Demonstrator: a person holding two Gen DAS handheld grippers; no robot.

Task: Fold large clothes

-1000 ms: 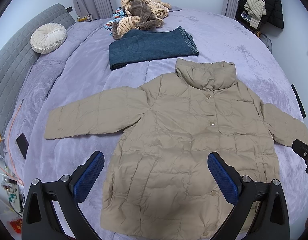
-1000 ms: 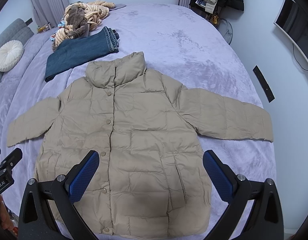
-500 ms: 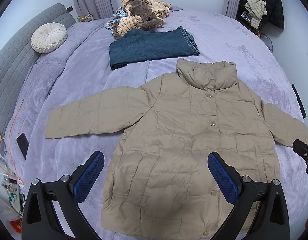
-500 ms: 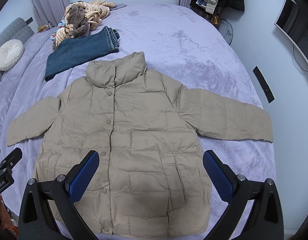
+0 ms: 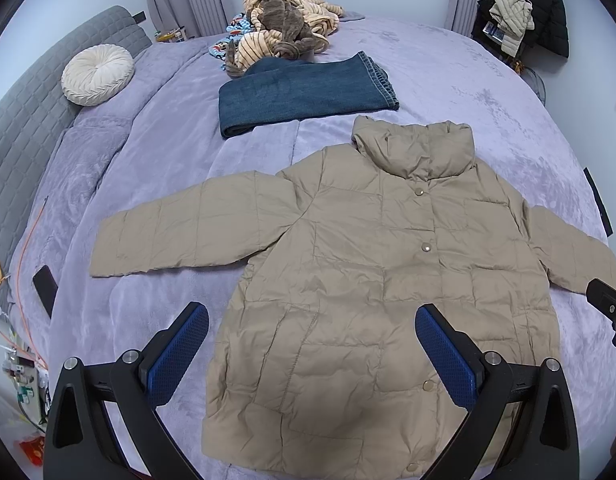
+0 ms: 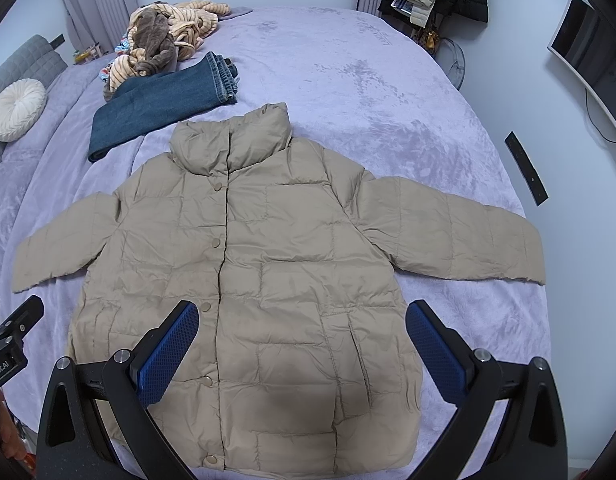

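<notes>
A beige quilted puffer jacket (image 5: 372, 280) (image 6: 275, 280) lies flat and front-up on the lilac bed, snaps closed, collar pointing away, both sleeves spread out sideways. My left gripper (image 5: 312, 344) hovers open above the jacket's lower left hem, blue pads wide apart, holding nothing. Over the lower right part of the jacket my right gripper (image 6: 301, 340) is likewise open and empty. Each gripper's edge shows at the side of the other's view.
Folded blue jeans (image 5: 303, 96) (image 6: 159, 108) lie beyond the collar, with a heap of striped and brown clothes (image 5: 283, 40) behind. A round white cushion (image 5: 97, 74) rests by the grey headboard. A dark phone (image 5: 45, 290) and black remote (image 6: 526, 168) lie on the bed edges.
</notes>
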